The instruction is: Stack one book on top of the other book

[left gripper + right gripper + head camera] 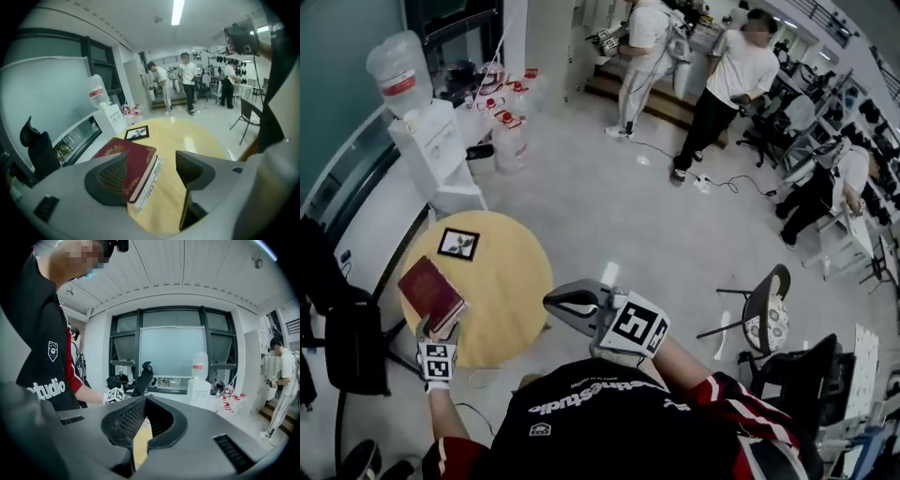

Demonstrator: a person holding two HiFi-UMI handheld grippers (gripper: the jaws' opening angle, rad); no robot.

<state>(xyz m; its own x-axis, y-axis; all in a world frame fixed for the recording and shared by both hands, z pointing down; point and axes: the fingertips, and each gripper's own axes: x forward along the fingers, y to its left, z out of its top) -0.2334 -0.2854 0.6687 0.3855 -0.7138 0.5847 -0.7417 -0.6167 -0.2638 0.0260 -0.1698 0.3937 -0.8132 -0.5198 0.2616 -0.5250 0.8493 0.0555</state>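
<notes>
A dark red book point(431, 292) lies near the left rim of the round wooden table point(502, 300). The pale edge of a second book point(151, 180) shows under its right side. My left gripper point(439, 330) is at the table's near-left edge with its jaws wide open. In the left gripper view the red book point(126, 161) lies just beyond the gripper point(147, 166), partly behind the left finger; the pads do not press on it. My right gripper point(551, 300) hovers at the table's right edge, shut and empty, its closed fingers point(126, 420) meeting at the tips.
A small black-framed picture point(457, 244) lies at the far side of the table. A water dispenser point(427, 141) and bottles point(508, 131) stand behind. A black chair point(347, 342) is on the left, another chair point(766, 314) on the right. People point(736, 80) stand across the room.
</notes>
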